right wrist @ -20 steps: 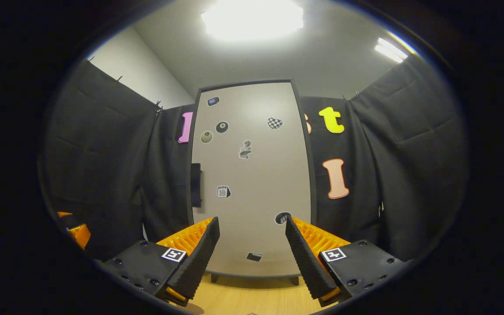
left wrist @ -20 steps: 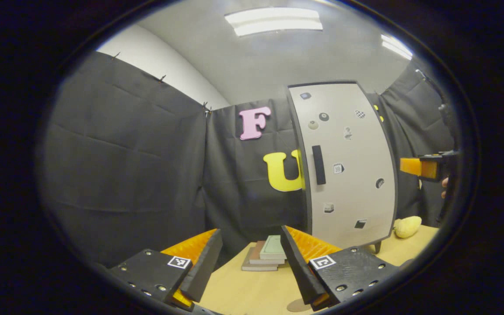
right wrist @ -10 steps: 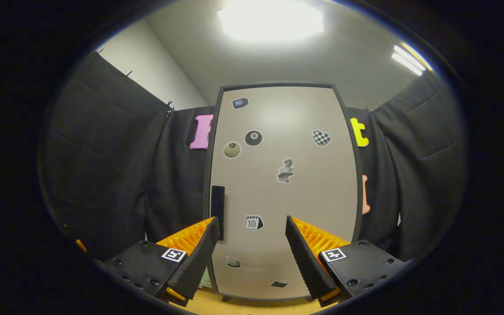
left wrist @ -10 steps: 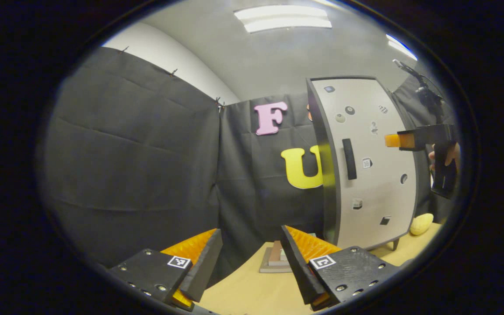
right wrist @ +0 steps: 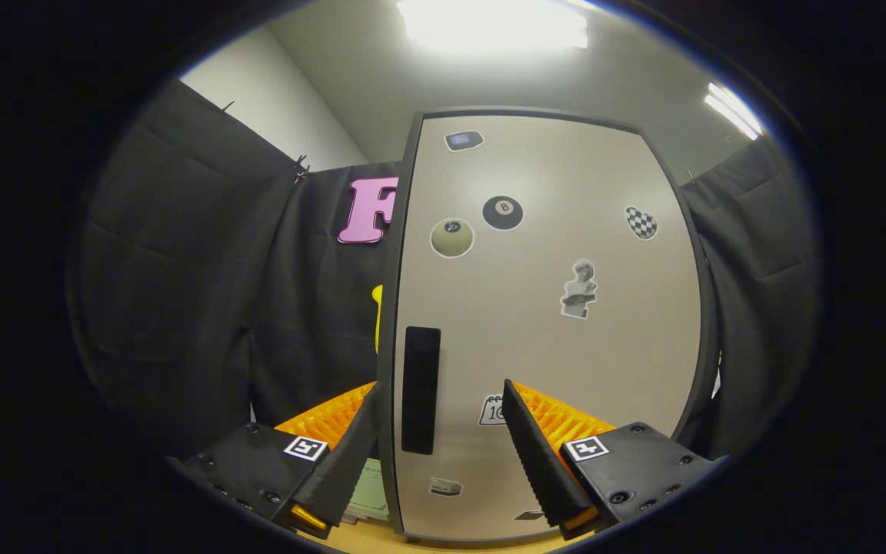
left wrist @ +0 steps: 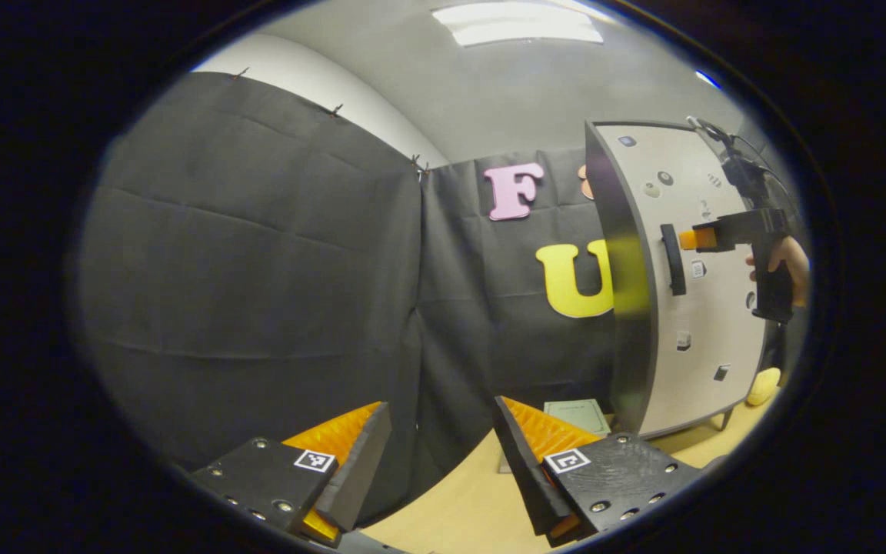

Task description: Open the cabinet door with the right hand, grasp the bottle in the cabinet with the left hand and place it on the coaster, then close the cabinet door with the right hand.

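Note:
The cabinet (right wrist: 551,346) stands with its pale, sticker-covered door shut, so its inside is hidden. A black vertical handle (right wrist: 421,388) sits near the door's left edge. My right gripper (right wrist: 443,442) is open close in front of the door, with the handle between its two fingers but untouched. In the left gripper view the cabinet (left wrist: 708,308) is far right, and the right gripper (left wrist: 695,239), held by a hand (left wrist: 785,261), points at the handle (left wrist: 671,259). My left gripper (left wrist: 443,450) is open, empty and low over the table.
The wooden table (left wrist: 458,500) runs under both grippers. A stack of books (left wrist: 577,415) lies left of the cabinet's foot, and its green top book (right wrist: 370,492) shows past my right gripper's left finger. A yellow object (left wrist: 764,385) rests right of the cabinet.
My right gripper has closed in on the door, shifting left until the handle sits between its fingers. The left gripper has turned leftward, so the cabinet slid to the right of its view.

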The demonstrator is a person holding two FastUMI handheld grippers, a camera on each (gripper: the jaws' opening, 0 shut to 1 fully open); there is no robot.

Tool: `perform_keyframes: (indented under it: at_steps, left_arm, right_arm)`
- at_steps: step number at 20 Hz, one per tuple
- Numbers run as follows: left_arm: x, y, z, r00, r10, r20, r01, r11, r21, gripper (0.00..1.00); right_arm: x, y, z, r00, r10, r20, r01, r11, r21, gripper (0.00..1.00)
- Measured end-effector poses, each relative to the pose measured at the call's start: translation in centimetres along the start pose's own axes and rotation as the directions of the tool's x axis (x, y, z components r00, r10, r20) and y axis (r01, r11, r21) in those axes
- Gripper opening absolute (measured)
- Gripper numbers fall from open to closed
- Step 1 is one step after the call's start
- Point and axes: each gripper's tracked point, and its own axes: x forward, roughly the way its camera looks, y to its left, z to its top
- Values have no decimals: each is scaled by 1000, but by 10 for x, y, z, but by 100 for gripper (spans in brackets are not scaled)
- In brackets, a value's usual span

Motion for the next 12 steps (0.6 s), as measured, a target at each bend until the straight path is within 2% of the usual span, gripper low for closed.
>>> perform_keyframes:
  at_steps: [2,3,4,5,7,9,10,11,12]
  left_arm:
    - [2,9,-6,1000,12,-5,-12,1000,4,83]
    - [4,17,-7,1000,17,-7,-17,1000,6,81]
    - [9,21,-12,1000,21,-11,-21,1000,7,83]
    - [11,23,-14,1000,22,-15,-22,1000,6,83]
    - [15,30,-18,999,25,-20,-25,1000,6,83]
    - [18,36,-18,1000,26,-15,-26,1000,4,83]
    - [19,37,-21,1000,25,-16,-25,1000,2,83]
    - [20,37,-23,1000,21,-20,-21,1000,-2,83]
    - [21,38,-26,1000,18,-24,-18,1000,-7,83]
  right_arm:
    - [13,5,-9,999,-7,-33,7,1000,10,94]
    - [19,8,-13,999,-9,-47,9,1000,11,94]
    - [24,10,-17,998,-10,-62,11,1000,7,96]
    - [30,12,-22,997,-11,-80,12,1000,4,94]
    - [37,17,-31,994,-7,-114,7,1000,3,96]
    - [42,21,-34,991,-4,-131,4,1000,-4,93]
    - [43,21,-32,991,-11,-130,9,1000,-14,95]
    - [47,21,-30,992,-19,-125,17,1000,-20,92]
    - [50,22,-29,992,-23,-127,20,1000,-24,80]
